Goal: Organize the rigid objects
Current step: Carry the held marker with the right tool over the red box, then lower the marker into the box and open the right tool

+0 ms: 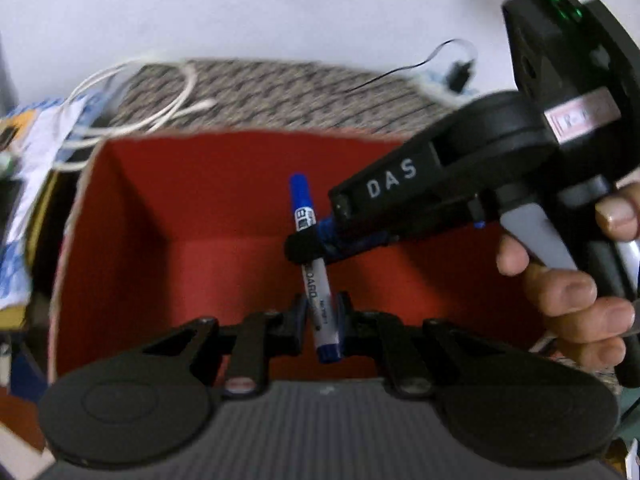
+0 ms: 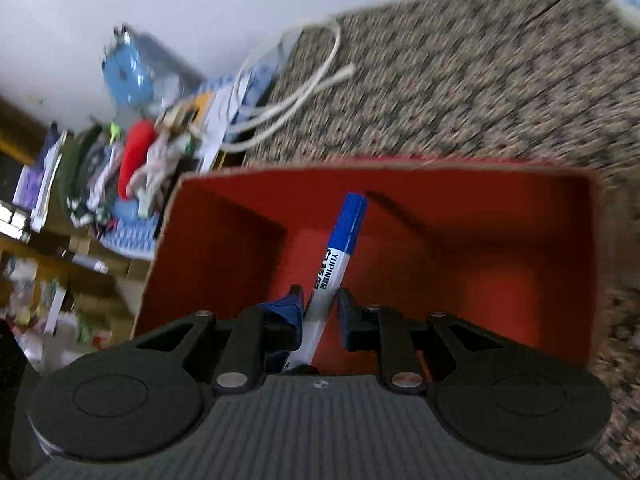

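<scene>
A blue-capped whiteboard marker (image 1: pixel 316 276) hangs over an open red cardboard box (image 1: pixel 200 200). My left gripper (image 1: pixel 320 308) stands around the marker's lower end, fingers close on both sides of it. My right gripper (image 1: pixel 312 246) comes in from the right and is shut on the marker's middle. In the right wrist view the marker (image 2: pixel 340 248) runs up between the right gripper's (image 2: pixel 320 300) fingers, blue cap pointing into the box (image 2: pixel 500 240).
The box sits on a patterned cloth (image 1: pixel 280 88). White cables (image 1: pixel 160 92) lie at its far left edge. A cluttered shelf with papers and a red object (image 2: pixel 136 156) stands to the left. A black wire (image 1: pixel 420 64) lies at the far right.
</scene>
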`<state>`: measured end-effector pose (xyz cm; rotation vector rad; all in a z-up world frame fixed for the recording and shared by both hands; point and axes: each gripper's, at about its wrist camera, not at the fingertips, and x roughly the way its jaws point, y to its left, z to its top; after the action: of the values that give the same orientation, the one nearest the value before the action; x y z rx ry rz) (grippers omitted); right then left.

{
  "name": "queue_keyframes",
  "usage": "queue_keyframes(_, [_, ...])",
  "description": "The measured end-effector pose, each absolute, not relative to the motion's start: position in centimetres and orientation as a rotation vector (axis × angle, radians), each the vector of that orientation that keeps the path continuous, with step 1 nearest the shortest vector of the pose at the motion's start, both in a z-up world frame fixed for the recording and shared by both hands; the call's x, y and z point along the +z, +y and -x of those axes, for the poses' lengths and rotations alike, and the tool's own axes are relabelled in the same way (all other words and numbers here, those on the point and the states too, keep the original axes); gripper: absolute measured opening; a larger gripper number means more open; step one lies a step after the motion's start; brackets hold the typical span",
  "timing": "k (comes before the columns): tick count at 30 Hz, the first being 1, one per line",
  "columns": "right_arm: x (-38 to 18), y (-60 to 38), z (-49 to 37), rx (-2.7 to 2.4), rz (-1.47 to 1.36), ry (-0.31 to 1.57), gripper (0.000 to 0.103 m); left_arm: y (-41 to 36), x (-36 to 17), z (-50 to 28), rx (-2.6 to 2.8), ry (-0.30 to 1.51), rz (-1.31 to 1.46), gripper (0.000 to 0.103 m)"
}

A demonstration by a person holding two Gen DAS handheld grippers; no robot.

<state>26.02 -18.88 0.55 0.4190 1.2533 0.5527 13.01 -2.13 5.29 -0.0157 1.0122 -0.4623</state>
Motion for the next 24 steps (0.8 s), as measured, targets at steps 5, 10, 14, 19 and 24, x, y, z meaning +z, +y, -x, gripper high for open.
queue_keyframes(5, [-1.8,-16.3,-27.9,0.636,-0.441,1.360,0.000,-1.1,4.5,-13.5,-0.350,1.065,0.001,0.010])
queue_keyframes(10, [-3.4,-13.8,-28.7,0.687,-0.451,1.408,0.000,-0.2,4.3,-13.4,-0.289,1.081,0.009,0.010])
queue_keyframes(14, [-4.2,-13.4,-28.9,0.672,-0.497,1.399,0.002,0.2,4.5,-13.3,-0.284,1.061,0.030,0.011])
queue_keyframes(19, [-4.5,-13.8,-29.6,0.706,-0.575,1.398,0.007,0.3,4.2,-13.9,-0.269,1.037,0.012,0.014])
queue_keyframes(24, [-3.8,-14.6,-29.2,0.682,-0.557,1.376,0.007,0.7,3.8,-14.0,-0.247,1.041,0.013,0.014])
